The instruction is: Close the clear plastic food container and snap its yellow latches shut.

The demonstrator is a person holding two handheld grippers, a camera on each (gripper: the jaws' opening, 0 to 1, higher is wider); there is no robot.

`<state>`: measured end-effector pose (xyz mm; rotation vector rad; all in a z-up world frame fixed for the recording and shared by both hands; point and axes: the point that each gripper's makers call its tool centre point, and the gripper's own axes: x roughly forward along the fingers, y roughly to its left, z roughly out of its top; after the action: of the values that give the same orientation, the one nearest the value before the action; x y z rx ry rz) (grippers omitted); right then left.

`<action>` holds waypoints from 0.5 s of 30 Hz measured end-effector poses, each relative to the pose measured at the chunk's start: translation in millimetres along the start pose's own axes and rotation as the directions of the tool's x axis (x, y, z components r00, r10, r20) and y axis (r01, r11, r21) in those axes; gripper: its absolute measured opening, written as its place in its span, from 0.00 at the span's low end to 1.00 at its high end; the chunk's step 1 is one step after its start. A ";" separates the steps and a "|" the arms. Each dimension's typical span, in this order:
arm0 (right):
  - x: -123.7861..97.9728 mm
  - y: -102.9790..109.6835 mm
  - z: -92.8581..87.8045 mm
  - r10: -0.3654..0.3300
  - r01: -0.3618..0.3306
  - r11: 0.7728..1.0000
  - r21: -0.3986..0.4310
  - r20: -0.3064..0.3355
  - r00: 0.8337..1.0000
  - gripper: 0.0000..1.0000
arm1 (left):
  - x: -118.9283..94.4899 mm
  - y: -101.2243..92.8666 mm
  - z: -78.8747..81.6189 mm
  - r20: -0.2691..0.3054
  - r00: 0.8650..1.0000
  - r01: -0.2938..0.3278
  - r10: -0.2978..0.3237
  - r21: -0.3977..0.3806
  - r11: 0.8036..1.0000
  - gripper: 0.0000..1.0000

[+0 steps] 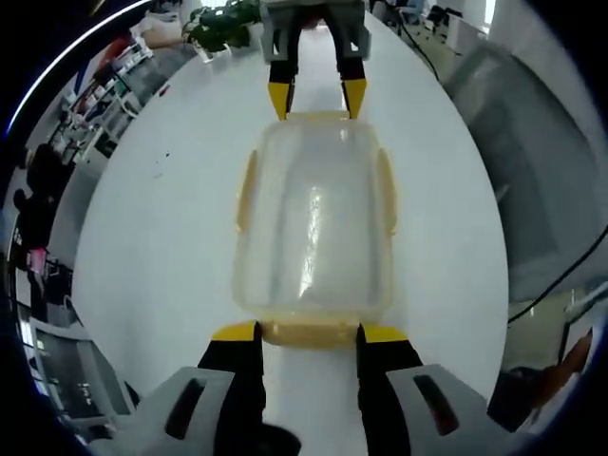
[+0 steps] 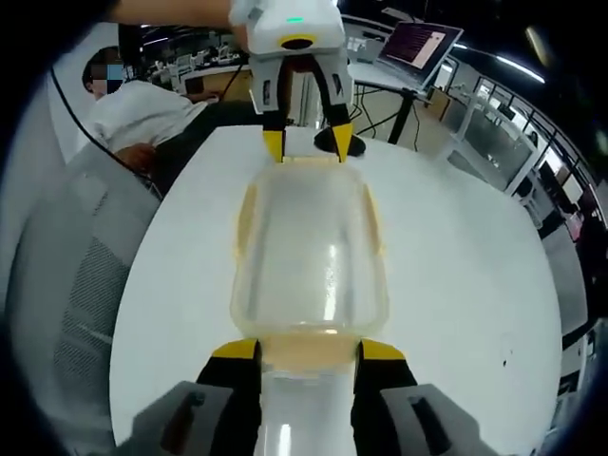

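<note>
Our left gripper (image 1: 308,334) rises from the bottom centre of the left gripper view, jaws spread wide astride the container's near end latch (image 1: 309,333). Our right gripper (image 2: 309,350) mirrors it at the opposite end. The clear container (image 1: 313,228), lid seated, lies mid-frame on the white table (image 1: 161,266), its long axis running straight between both grippers, equally near each.

White table (image 1: 152,247) lies bare beside the container (image 1: 313,228) (a hand-held gripper at each end).
</note>
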<state>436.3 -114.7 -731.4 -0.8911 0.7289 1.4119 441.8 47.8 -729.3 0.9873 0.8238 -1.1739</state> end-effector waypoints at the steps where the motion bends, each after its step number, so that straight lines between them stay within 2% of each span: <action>1: -2.9 0.4 -1.8 -0.001 0.001 1.000 -0.001 -0.001 1.000 0.34 | -1.2 -0.4 3.8 0.001 1.000 -0.001 0.001 0.000 1.000 0.35; 7: -17.2 0.8 -9.9 -0.013 0.013 1.000 -0.004 -0.001 1.000 0.34 | -3.2 0.2 22.5 -0.001 1.000 -0.009 0.009 0.011 1.000 0.35; 15: -34.4 0.8 -30.7 -0.033 0.033 0.999 0.011 -0.007 0.999 0.34 | 2.1 1.9 48.3 0.001 1.000 -0.015 0.015 0.033 0.999 0.35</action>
<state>436.4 -158.6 -717.3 -0.8955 0.7234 1.3753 445.0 2.3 -713.3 1.0187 0.7974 -1.1783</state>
